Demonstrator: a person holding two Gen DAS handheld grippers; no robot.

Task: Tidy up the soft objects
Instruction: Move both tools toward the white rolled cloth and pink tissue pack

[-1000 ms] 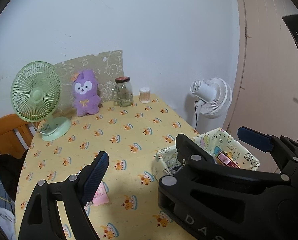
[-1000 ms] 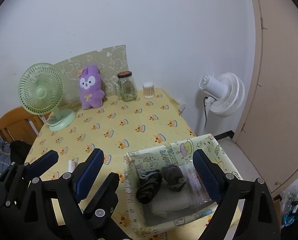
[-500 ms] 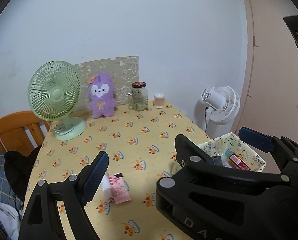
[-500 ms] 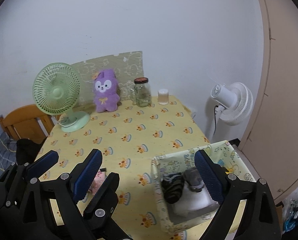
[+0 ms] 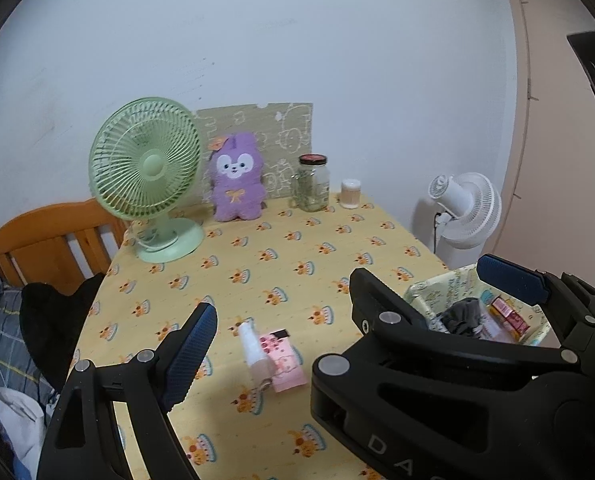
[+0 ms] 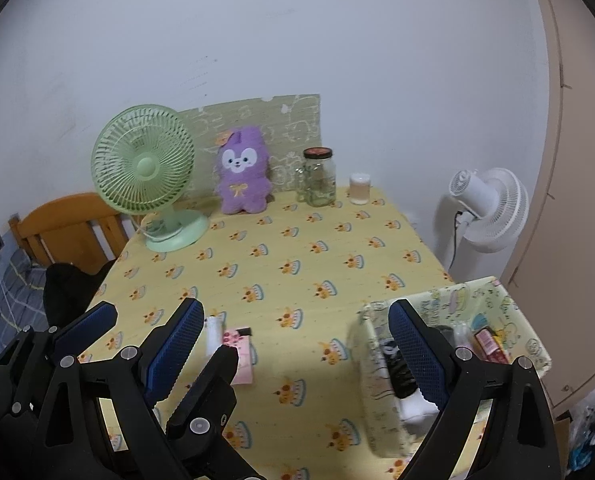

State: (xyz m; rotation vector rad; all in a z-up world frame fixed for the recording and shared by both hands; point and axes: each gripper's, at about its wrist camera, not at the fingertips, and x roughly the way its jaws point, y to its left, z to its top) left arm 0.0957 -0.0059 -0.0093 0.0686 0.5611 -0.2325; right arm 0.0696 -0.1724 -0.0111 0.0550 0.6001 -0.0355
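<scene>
- Right, both grippers hang low over the near edge of the desk (image 6: 337,240), side by side, each with its jaws spread wide and nothing between them.
- The left gripper (image 5: 281,316) frames a small pink pack (image 5: 283,360) with a white tube (image 5: 253,350) lying against it, flat on the yellow cloth, just ahead of the tips.
- The right gripper (image 6: 293,336) looks past those same two pieces to the patterned fabric basket (image 6: 493,292) at the desk's right corner.
- Inside the basket: a dark rolled sock (image 6: 397,364) on something white, plus a red packet (image 6: 491,346); what the white item is, I cannot tell.
- At the back a purple plush toy (image 6: 243,172) sits upright between the green fan (image 6: 143,164) and a glass jar (image 6: 317,178), well apart from both grippers.
- My read: the pink pack is the next pick, bound for the basket.
- Risks: the tube touches the pack, so jaws closing there may nip both or roll the tube off the edge.
- The pack looks thin and flat; pads may skid over it or bunch the cloth.
- The two grippers sit close together, so a crossing reach could knock them.
- The basket is soft-walled and near the corner; a heavy drop could fold its rim or push it off.
</scene>
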